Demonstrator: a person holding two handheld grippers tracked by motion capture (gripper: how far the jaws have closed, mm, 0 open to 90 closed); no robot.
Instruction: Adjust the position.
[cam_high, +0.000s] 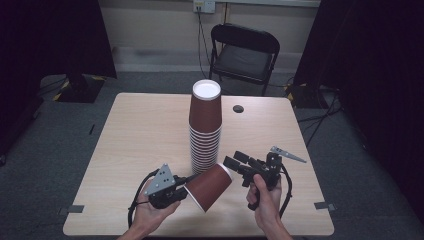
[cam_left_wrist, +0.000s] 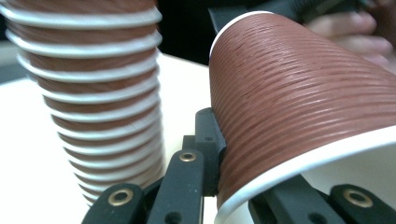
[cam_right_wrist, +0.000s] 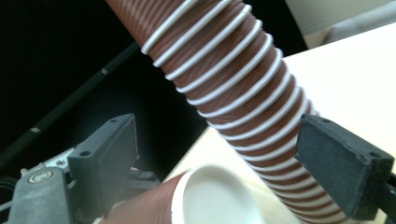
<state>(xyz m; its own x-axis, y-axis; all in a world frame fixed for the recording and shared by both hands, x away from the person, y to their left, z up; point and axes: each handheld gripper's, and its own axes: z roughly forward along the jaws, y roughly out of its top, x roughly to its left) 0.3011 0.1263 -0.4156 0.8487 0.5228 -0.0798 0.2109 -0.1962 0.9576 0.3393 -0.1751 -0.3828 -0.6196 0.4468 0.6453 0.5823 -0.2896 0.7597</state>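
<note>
Cup (cam_high: 210, 186) clamped at rim in left hand-held gripper (cam_high: 181, 192), tilted

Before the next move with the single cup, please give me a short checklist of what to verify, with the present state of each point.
1. Left gripper holds the single cup at its rim, one jaw inside and one outside: ok.
2. Single cup is apart from the cup stack: ok; it lies tilted beside the stack's lower part.
3. Right gripper is open and carries nothing: ok; its jaws stand wide near the cup's closed base.
4. Cup stack stands upright on the table: ok.
5. Grip is firm enough not to slip: cannot tell.
</note>
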